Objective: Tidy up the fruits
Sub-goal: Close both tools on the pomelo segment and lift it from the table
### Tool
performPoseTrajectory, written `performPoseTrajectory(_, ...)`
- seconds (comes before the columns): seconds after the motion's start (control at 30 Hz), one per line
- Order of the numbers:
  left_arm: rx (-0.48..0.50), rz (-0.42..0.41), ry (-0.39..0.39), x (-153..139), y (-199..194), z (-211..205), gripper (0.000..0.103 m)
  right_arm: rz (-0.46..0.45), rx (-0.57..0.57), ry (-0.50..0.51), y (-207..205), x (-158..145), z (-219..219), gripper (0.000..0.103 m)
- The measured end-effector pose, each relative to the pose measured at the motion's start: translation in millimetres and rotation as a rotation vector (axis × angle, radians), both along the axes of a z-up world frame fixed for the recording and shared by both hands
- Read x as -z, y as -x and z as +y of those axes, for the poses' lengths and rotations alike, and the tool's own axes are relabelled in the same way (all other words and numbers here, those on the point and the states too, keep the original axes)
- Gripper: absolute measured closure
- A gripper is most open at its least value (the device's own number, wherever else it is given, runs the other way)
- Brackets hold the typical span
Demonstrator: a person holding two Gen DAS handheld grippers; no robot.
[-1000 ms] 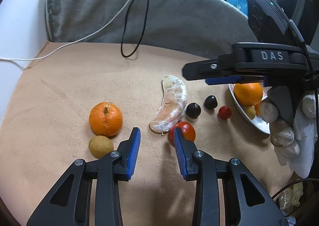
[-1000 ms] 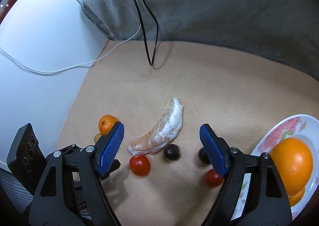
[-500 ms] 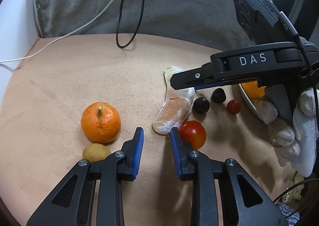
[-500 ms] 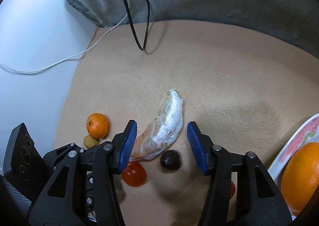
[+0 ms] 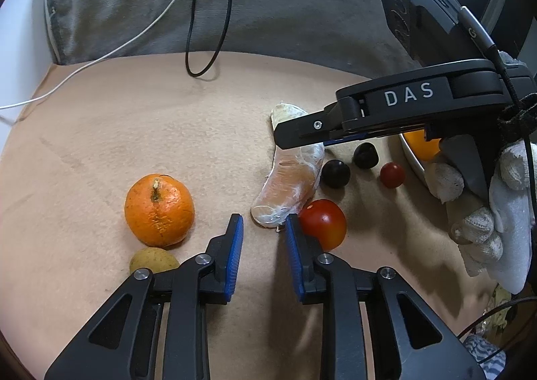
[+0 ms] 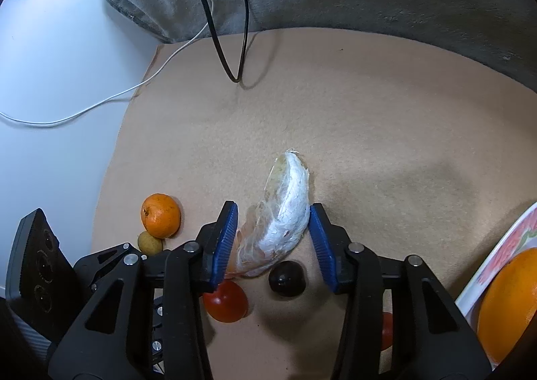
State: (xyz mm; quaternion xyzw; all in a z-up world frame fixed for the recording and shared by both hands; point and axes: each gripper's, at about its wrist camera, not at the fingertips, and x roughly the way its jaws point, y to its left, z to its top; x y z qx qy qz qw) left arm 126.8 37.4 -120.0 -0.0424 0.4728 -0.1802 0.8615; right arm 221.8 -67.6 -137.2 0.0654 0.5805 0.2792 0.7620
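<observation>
Count: one peeled pale citrus segment [image 5: 291,178], two red cherry tomatoes [image 5: 323,224] [image 5: 392,174], two dark round fruits [image 5: 335,173] [image 5: 365,155], one small stemmed orange mandarin [image 5: 159,210], one yellowish-brown round fruit [image 5: 152,260], one large orange [image 6: 510,302] on one floral plate [image 6: 496,266].

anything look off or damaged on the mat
Yes: the peeled citrus segment lies bare on the mat, its membrane torn and ragged, while every other fruit is whole, like the mandarin and tomato. The right tongs straddle it, open. Two cables also trail onto the mat.
</observation>
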Motion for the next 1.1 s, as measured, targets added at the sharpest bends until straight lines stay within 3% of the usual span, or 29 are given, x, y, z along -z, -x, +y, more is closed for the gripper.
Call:
performPoseTrajectory(0.2, 0.011, -0.006, 0.003, 0.2, 0.0, -4.5, 0.087, -0.002, 0.015, 0.017, -1.2, 2.5, 2.3, 0.068)
performPoseTrajectory(0.57, -0.016, -0.029, 0.031, -5.3, 9.7, 0.0, 0.088, -0.012, 0.03, 0.008, -0.5, 0.9, 0.2, 0.069)
performPoseTrajectory(1.1, -0.032, -0.071, 0.037, -22.6, 28.7, -3.6, 0.089, -0.061, 0.025, -0.023, 14.4, -26.1, -20.7, 0.073)
